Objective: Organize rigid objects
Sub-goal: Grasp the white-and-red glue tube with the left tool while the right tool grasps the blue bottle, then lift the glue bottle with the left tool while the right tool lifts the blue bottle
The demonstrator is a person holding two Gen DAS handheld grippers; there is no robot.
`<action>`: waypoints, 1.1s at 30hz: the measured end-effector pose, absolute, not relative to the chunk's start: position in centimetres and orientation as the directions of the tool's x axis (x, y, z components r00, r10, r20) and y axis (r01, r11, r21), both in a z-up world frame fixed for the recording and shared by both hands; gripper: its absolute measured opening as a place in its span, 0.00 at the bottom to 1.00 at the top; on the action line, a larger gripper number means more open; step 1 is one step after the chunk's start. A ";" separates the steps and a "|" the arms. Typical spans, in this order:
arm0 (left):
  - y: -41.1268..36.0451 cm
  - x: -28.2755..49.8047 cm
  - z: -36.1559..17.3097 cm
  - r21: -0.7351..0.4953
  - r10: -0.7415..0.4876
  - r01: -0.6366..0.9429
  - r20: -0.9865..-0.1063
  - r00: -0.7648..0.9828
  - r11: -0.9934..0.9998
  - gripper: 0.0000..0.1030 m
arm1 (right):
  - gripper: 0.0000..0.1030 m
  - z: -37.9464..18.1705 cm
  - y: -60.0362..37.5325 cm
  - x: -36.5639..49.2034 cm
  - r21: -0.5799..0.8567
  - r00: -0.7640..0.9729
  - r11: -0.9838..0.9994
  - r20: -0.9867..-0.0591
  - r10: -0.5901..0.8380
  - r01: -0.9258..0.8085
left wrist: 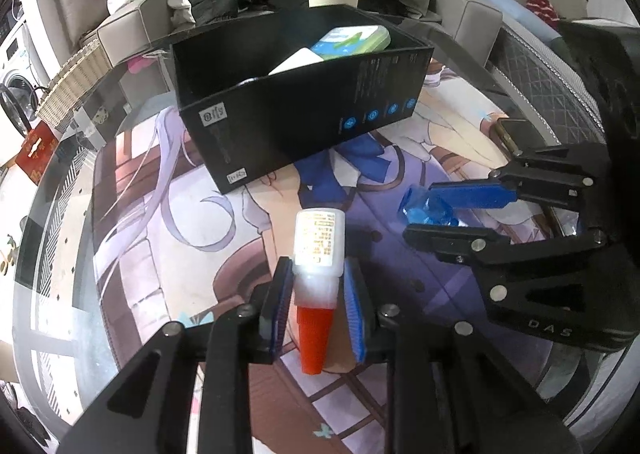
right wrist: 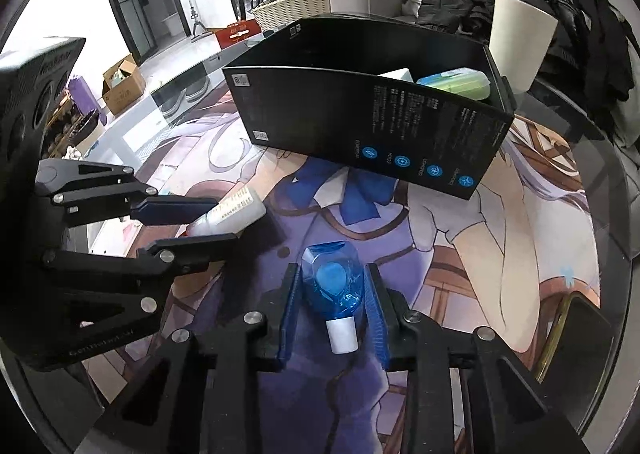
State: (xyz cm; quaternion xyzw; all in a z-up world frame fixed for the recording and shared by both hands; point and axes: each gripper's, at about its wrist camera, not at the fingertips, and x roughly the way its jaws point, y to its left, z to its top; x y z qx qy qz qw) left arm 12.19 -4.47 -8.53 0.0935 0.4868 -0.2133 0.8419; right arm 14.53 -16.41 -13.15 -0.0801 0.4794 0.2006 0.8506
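On the printed mat (left wrist: 200,254), short of the black box (left wrist: 304,102): both grippers loaded. Left gripper (left wrist: 318,294) pinches a white bottle (left wrist: 320,242) with red cap, pads narrow on its neck. Right gripper (right wrist: 334,302) clamps a blue bottle (right wrist: 334,278), white cap toward the camera. Box already holds a green case (left wrist: 352,39) and a white item. Step in hand, by my reading: carry to box. Next move calls for lifting each bottle clear of the near wall, then releasing inside without the grippers fouling each other.
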 end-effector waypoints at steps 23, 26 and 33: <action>-2.5 10.8 0.2 -0.008 -0.321 0.401 -0.612 0.722 0.916 0.09 | 0.30 -2.6 -18.4 10.6 0.015 0.798 0.940 -0.525 0.297 -0.341; -3.5 12.4 -2.8 -0.028 -0.290 0.389 -0.715 0.637 0.921 0.15 | 0.30 -5.3 -19.3 12.4 0.089 0.722 0.948 -0.627 0.291 -0.305; -6.5 14.3 -6.7 -0.026 -0.267 0.425 -0.812 0.519 0.905 0.42 | 0.30 -9.5 -22.4 15.1 0.168 0.608 0.964 -0.750 0.262 -0.207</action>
